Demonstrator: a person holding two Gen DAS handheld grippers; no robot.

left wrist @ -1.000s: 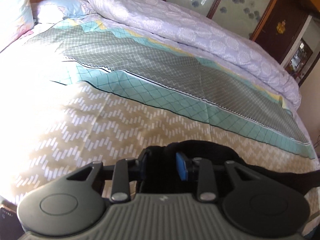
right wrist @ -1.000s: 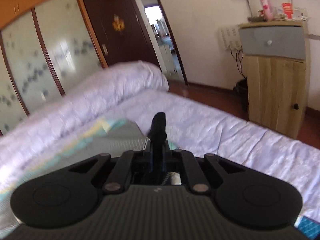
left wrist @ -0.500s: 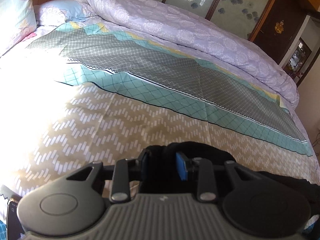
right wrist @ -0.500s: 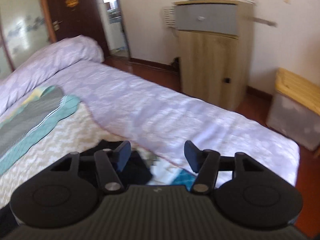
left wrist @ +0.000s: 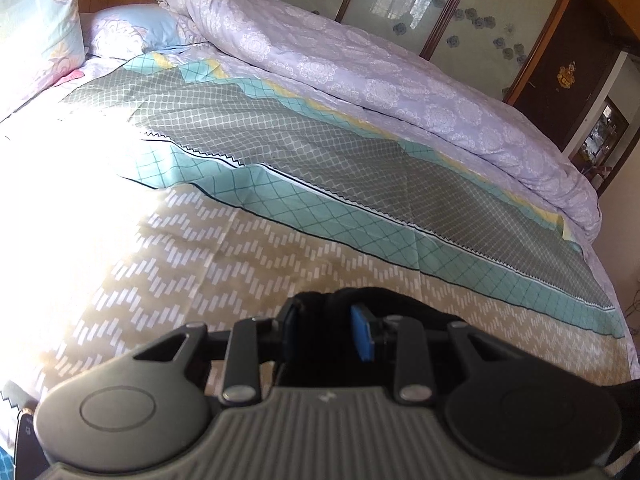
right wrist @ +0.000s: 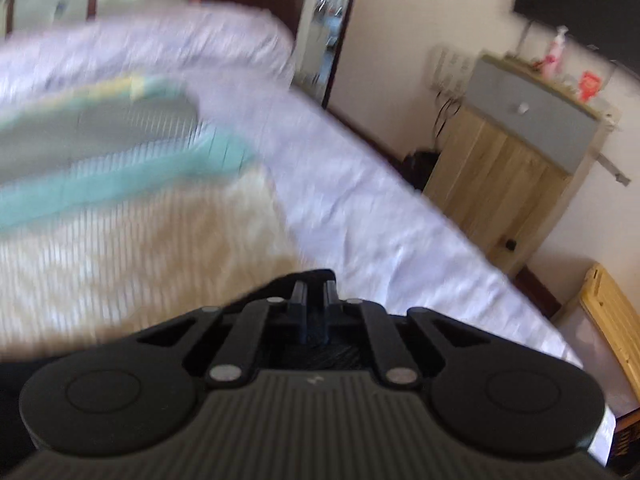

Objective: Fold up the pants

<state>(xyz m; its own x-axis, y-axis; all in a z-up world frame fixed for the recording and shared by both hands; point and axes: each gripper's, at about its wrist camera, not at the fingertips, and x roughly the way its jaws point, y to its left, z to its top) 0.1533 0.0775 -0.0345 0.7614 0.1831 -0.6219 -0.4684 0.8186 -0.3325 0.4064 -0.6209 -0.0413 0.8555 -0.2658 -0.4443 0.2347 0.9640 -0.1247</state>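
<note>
1. Pants [left wrist: 404, 308]: a black garment lying on the bed [left wrist: 200, 260], on the tan chevron band of the cover at the near edge, well short of the rolled lilac duvet [left wrist: 360, 64] along the far side.
2. Handling, as a judgement: soft, limp and light cloth. It will sag and crease wherever it is unsupported, it will not break, and it will slide easily over the smooth bed cover. Thicker bunches and hems give the surest hold; a single thin layer may slip out.
3. Where to take hold, as a judgement: at two well-separated points on one edge, such as the waistband or a leg hem, so that the span between them stays taut while it is carried over.
4. Left hand-held gripper [left wrist: 328, 330]: clenched on a bunch of the black cloth, which fills the gap between the blue pads [left wrist: 362, 334] and rises just beyond them. More of the garment trails off toward the right of this view.
5. Right hand-held gripper [right wrist: 314, 300]: its jaws have just been closing and now stand nearly together. Dark cloth lies around and under the fingertips in the blurred right wrist view. Whether a layer is actually pinched between them cannot be told.
6. Fold progress cannot be read; most of the garment lies hidden below both hand-held grippers.
</note>
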